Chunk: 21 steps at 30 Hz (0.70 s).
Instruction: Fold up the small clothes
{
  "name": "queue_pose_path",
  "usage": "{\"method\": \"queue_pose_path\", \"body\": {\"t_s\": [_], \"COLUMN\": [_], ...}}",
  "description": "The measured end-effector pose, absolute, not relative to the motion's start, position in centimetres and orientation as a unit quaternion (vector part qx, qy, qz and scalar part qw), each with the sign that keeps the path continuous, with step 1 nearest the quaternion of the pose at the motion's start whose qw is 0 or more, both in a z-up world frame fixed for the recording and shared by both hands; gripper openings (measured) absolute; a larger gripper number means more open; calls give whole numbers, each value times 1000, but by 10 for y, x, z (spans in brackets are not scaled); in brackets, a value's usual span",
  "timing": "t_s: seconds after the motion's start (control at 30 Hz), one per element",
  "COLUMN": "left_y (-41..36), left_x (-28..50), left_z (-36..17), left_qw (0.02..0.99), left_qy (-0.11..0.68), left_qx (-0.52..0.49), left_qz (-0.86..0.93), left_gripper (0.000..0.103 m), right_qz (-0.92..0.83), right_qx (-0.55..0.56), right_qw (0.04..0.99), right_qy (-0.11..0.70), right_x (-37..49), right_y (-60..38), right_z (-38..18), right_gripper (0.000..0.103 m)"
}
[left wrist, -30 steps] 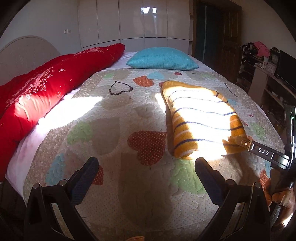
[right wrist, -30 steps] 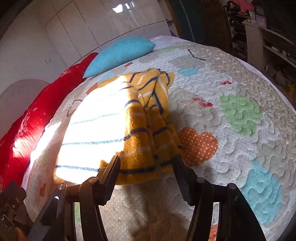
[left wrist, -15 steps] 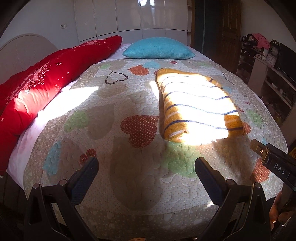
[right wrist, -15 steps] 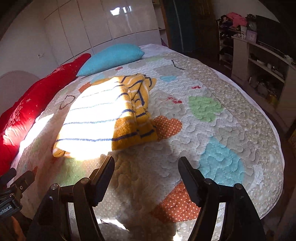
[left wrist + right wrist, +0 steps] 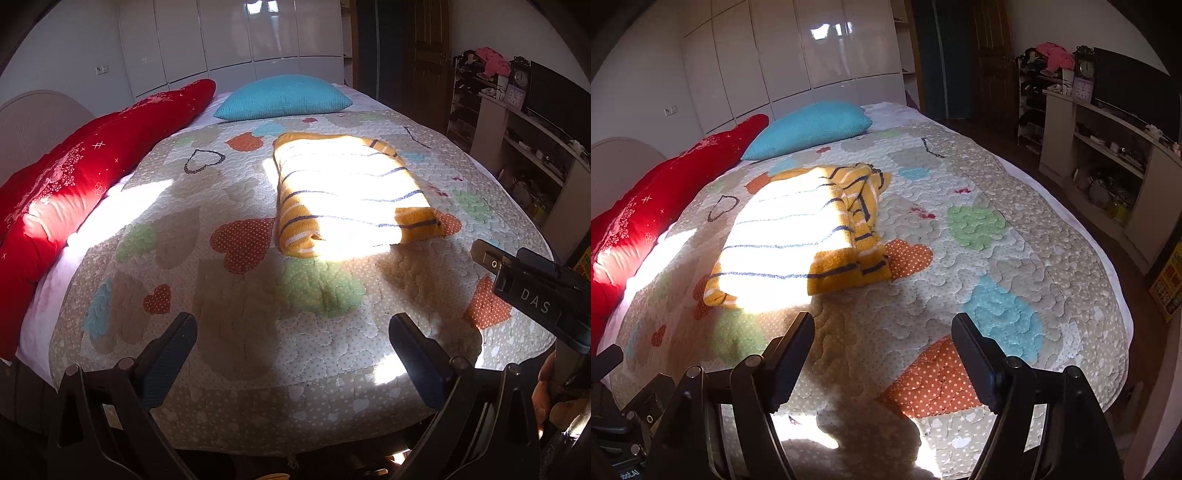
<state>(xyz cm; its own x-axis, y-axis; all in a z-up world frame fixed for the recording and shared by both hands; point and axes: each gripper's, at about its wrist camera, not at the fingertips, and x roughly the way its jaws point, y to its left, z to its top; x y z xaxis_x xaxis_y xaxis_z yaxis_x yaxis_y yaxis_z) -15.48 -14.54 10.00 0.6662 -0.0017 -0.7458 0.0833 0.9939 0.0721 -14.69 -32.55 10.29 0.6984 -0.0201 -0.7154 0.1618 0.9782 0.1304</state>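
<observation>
Our left gripper (image 5: 293,332) hangs wide over the near edge of the bed, nothing between its fingers. Looking from the left, we see a long red bolster (image 5: 85,177) lying along the bed's left side, with a turquoise pillow (image 5: 282,98) at the far end. A quilt (image 5: 236,317) patterned with hearts covers the bed. On it, right of the middle and well apart from both grippers, lies the yellow sweater (image 5: 347,192) with thin dark stripes, folded into a rough rectangle and washed out by a patch of sunlight; one folded edge shows bunched layers in the right wrist view. Our right gripper (image 5: 882,334) hovers over the quilt's near right part, its jaws opening with nothing between them. At the far right stands a shelf unit (image 5: 1108,155) crowded with small things.
</observation>
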Motion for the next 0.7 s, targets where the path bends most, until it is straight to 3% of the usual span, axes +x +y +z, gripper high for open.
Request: {"method": "queue_pose_path", "body": {"t_s": [0.7], "left_y": [-145], "left_x": [-152], "left_z": [89], "left_qw": [900], "left_qy": [433], "left_qx": [37], "left_qz": [-30], "left_gripper": [103], "right_qz": [-44], "right_qx": [90], "right_qw": [908], "right_qy": [408], "right_x": [-142], "right_y": [-318], "right_z": [89], "right_gripper": [83]}}
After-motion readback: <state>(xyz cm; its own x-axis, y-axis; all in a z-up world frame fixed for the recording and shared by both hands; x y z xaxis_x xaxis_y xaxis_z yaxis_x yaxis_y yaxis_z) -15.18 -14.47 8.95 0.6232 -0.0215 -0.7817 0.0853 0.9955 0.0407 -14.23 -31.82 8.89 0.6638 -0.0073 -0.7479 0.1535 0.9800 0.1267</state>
